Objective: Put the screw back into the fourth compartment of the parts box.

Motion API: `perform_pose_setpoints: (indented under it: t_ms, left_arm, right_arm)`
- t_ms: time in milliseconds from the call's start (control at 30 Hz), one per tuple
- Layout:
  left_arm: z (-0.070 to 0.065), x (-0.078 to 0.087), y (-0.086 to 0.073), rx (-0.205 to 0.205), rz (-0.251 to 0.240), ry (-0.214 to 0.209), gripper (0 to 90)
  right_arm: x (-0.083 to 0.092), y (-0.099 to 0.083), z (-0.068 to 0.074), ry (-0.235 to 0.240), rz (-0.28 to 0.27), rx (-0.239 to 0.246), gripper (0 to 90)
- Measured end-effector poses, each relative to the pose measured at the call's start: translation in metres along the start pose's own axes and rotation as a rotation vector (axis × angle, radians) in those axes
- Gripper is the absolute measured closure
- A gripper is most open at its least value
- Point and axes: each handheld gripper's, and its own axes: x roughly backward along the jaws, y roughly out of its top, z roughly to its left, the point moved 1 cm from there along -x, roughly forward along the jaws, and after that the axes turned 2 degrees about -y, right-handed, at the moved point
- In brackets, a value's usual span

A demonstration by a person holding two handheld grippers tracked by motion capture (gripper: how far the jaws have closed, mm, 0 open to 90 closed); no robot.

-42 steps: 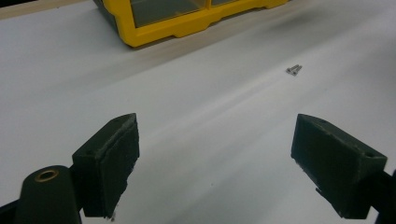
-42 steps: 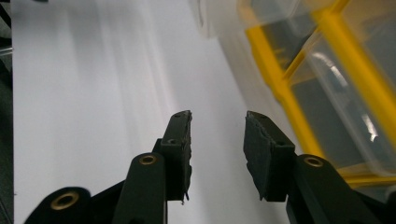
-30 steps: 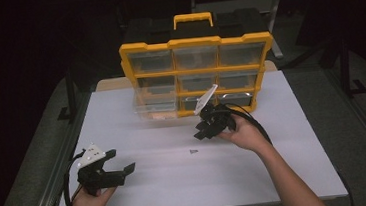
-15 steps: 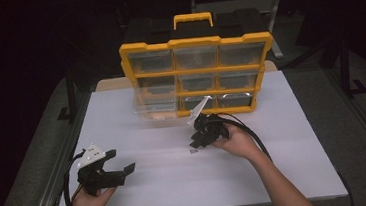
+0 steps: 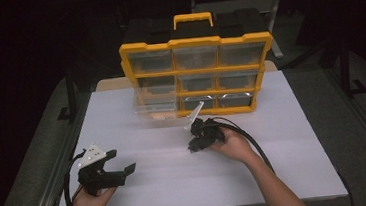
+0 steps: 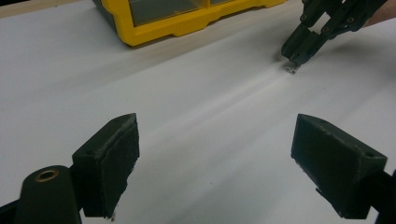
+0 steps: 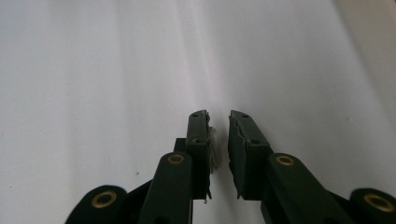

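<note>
The right gripper [image 5: 192,145] has sunk to the bench [image 5: 294,138], at 6 o'clock of the yellow organizer [image 5: 198,76]; its fingers have just been narrowing around a small screw [image 7: 214,150], not yet pinched. The left gripper [image 5: 119,170] idles, fingers spread.

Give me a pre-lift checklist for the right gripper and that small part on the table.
1. Small part sits between the right gripper jaws: ok.
2. Both pads pressing on the part: not ok; the jaws have just been closing, yet a gap shows on one side.
3. Gripper tips down at the table: ok.
4. Left gripper open, nothing between its jaws, apart from the pick: ok.
5. Organizer drawer pulled out to receive the part: ok.
6. Part's type and lie: cannot tell, too small.
</note>
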Motion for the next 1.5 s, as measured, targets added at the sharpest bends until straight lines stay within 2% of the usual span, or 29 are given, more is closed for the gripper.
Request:
perform_pose_setpoints:
  t_ms: [433, 467, 533, 600, 800, 1233, 1500]
  left_arm:
    - [-0.001, -0.001, 0.0, -0.006, 0.001, 0.001, 14.9]
    - [-0.001, -0.001, 0.0, -0.007, 0.003, 0.001, 14.9]
    - [-0.002, -0.001, 0.0, -0.007, 0.002, 0.001, 14.9]
    - [-0.001, -0.001, 0.0, -0.007, 0.0, 0.001, 15.0]
    - [-0.001, 0.0, 0.0, 0.001, -0.004, 0.001, 15.0]
    - [0.0, 0.001, 0.0, -0.005, -0.001, 0.001, 15.0]
    - [-0.001, 0.0, 0.001, 0.01, -0.01, 0.0, 15.0]
  right_arm:
    - [-0.004, 0.001, 0.0, 0.001, 0.011, 0.002, 79.0]
    - [-0.008, 0.002, -0.006, 0.005, -0.049, 0.097, 79.0]
    - [-0.009, 0.003, -0.007, 0.003, -0.055, 0.118, 79.2]
    - [-0.005, 0.001, 0.0, -0.008, 0.018, 0.013, 79.7]
    - [-0.007, 0.002, 0.004, -0.051, 0.04, 0.037, 83.4]
    - [-0.007, 0.001, -0.002, -0.036, 0.026, 0.008, 87.1]
    - [0.0, -0.001, -0.006, -0.02, 0.018, -0.012, 87.1]
